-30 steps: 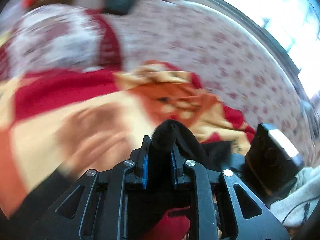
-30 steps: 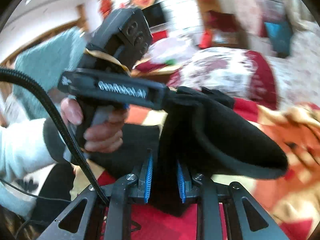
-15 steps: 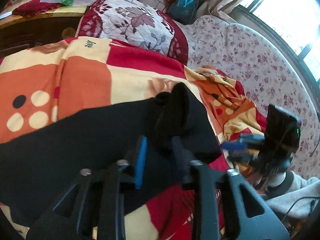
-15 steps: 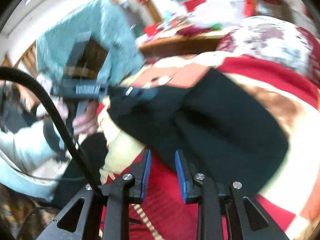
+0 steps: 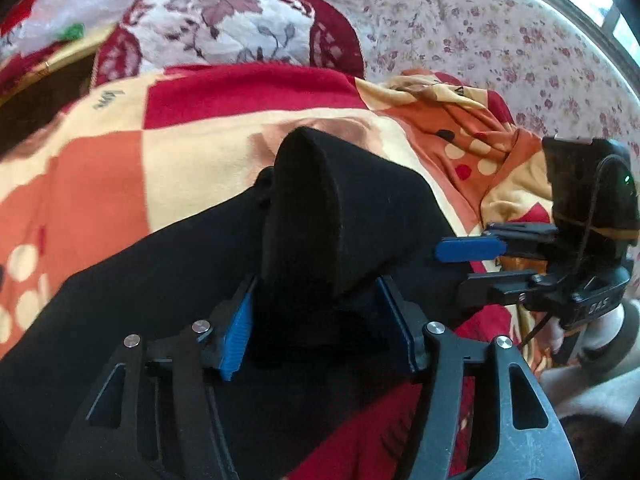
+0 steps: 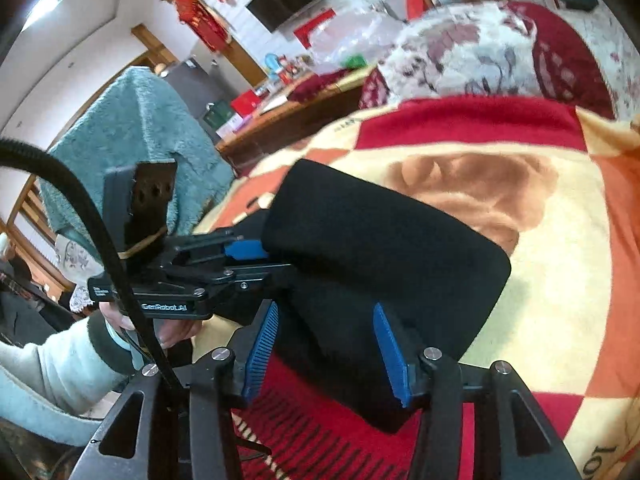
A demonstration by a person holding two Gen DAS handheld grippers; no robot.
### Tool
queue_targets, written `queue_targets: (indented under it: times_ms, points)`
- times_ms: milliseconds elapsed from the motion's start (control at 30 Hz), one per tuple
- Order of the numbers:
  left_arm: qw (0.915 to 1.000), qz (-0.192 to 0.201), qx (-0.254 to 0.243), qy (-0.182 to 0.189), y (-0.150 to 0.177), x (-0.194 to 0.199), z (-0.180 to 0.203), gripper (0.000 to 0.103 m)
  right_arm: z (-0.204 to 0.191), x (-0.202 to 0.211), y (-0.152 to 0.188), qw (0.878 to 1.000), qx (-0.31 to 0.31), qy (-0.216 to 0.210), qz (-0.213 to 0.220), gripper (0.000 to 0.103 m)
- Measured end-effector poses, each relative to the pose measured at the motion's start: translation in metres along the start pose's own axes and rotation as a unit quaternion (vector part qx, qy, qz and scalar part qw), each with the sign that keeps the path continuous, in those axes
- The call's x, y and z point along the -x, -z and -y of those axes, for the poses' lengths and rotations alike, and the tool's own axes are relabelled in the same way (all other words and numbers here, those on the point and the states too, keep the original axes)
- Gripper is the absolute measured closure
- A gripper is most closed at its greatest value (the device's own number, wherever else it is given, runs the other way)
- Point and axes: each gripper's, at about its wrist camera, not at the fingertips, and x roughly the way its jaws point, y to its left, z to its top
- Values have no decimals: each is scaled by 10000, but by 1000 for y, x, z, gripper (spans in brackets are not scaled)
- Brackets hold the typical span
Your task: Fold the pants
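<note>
The black pants (image 5: 344,216) lie folded over on the patchwork blanket (image 5: 120,168), their rolled edge between the spread fingers of both tools. The left hand-held gripper (image 5: 320,324) and right hand-held gripper (image 6: 328,352) are both open, gripping nothing.

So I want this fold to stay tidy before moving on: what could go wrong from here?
1. Both tongs, left and right, stand open around the pants. The folded edge bulges up rather than lying flat, so it may spring back open.
2. The right tongs' blue pads sit close against the cloth. Pulling back could snag and drag the top layer.
3. The blanket underneath looks soft and rumpled, so the stack might shift.
</note>
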Motion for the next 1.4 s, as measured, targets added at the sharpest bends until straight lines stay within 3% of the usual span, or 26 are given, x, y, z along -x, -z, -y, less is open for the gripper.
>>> queue_targets:
  times_ms: [100, 133, 167, 267, 400, 500, 667, 833, 900, 1067, 1133, 1200, 1233, 1267, 1300, 1400]
  points:
    - [9998, -120, 92, 153, -5, -10, 0, 44, 16, 0, -2, 9993, -327, -170, 106, 55]
    - [9996, -125, 151, 201, -6, -11, 1, 50, 23, 1, -3, 9985, -477, -214, 175, 55]
    - [9994, -125, 201, 246, -6, -10, 3, 74, 29, 2, -5, 9978, -586, -224, 231, 55]
    - [9976, -117, 583, 358, -3, -3, 9, 92, 40, 11, -9, 9952, -859, -214, 414, 54]
    - [9862, 18, 1359, 947, 8, 18, 8, 92, 38, 20, -20, 9938, -905, -286, 576, 53]
    - [9821, 86, 1761, 665, 21, 24, 3, 92, 25, 18, -28, 9950, -639, -402, 658, 53]
    - [9674, 15, 2501, 396, 39, 15, -20, 91, 3, -16, -39, 9980, -311, -330, 430, 53]
    - [9713, 87, 2377, 50, 31, 22, -17, 82, -15, -59, -36, 9951, 659, 732, -48, 53]
    - [9749, 126, 2218, -163, 30, 30, -16, 76, -19, -53, -38, 9937, 756, 830, 11, 53]
    - [9787, 401, 1874, -739, 36, 59, -11, 75, -26, -23, -32, 9934, 787, 812, 194, 53]
    - [9795, 425, 1757, -886, 38, 60, -6, 75, -29, -29, -21, 9922, 918, 841, -50, 52]
    - [9785, 333, 1721, -1084, 42, 52, -4, 74, -26, -53, -10, 9869, 996, 1198, -414, 50]
    - [9774, 307, 1711, -1201, 42, 47, -3, 74, -26, -56, -6, 9860, 1084, 1234, -275, 48]
    - [9768, 311, 1715, -1243, 45, 43, -2, 74, -28, -55, -3, 9866, 1192, 1113, -35, 37]
    - [9763, 328, 1753, -1228, 46, 42, -1, 74, -29, -55, -3, 9874, 1176, 1053, -83, 32]
    - [9737, 445, 1940, -1107, 54, 52, -3, 74, -39, -47, -10, 9887, 1089, 1010, -225, 32]
